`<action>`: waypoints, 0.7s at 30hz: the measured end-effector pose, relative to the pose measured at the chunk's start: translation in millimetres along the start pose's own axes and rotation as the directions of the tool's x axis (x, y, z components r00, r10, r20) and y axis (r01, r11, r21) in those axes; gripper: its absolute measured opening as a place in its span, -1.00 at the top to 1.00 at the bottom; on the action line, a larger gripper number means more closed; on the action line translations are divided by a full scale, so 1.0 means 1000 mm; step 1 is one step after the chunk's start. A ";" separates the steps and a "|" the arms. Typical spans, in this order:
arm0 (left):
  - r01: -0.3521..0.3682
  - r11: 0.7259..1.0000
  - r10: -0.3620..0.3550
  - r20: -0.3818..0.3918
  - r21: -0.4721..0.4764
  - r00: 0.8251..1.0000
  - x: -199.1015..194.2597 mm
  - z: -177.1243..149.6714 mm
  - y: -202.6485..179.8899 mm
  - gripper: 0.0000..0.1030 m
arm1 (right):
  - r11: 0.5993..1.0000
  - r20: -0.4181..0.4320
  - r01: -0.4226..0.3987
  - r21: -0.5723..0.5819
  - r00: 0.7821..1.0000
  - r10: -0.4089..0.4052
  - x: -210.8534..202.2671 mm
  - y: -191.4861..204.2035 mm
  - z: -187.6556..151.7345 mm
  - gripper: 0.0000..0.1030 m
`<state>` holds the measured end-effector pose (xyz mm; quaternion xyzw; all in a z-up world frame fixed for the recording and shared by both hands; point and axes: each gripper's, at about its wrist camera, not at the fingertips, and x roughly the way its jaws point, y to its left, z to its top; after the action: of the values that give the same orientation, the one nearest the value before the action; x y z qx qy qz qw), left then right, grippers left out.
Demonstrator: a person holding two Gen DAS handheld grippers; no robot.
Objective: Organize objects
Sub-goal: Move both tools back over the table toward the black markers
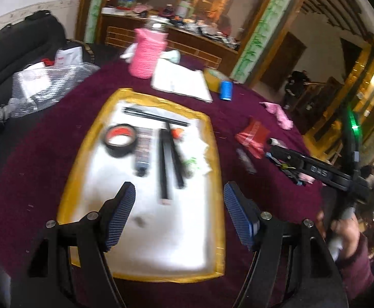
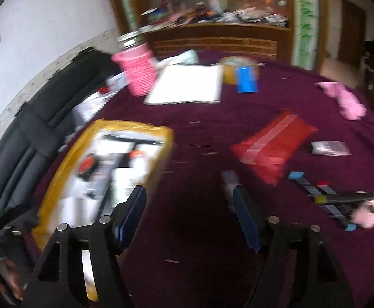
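A white tray with a yellow rim (image 1: 213,154) lies on the maroon tablecloth; it also shows in the right wrist view (image 2: 58,169). On it lie a black tape roll (image 1: 121,140), a dark tube (image 1: 142,155), black sticks (image 1: 167,164) and a long black rod (image 1: 156,116). My left gripper (image 1: 179,215) is open and empty above the tray's near half. My right gripper (image 2: 189,218) is open and empty above bare cloth right of the tray, seen in the left wrist view (image 1: 286,160) too. A red packet (image 2: 274,145), a small tube (image 2: 330,148) and a striped strip (image 2: 312,190) lie on the cloth.
At the far side stand a pink knitted jar (image 1: 147,51), a white notepad (image 1: 181,82), a yellow tape roll (image 1: 213,79) and a blue can (image 1: 226,90). A pink cloth (image 2: 343,100) lies at right. A black bag (image 1: 17,48) and bubble wrap (image 1: 40,87) sit at left.
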<state>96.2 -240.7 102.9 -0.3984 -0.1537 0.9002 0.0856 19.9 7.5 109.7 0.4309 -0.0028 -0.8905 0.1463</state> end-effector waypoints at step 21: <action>0.154 0.977 -0.114 -0.257 0.144 0.960 0.076 -0.057 -0.136 -0.39 | 0.884 0.047 0.043 0.465 0.996 -0.073 -0.016 -0.226 -0.061 -0.31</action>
<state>92.4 -80.4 60.8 -0.4879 -0.0947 0.8451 0.1972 17.6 235.2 53.7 0.4251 -0.2070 -0.8811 0.0125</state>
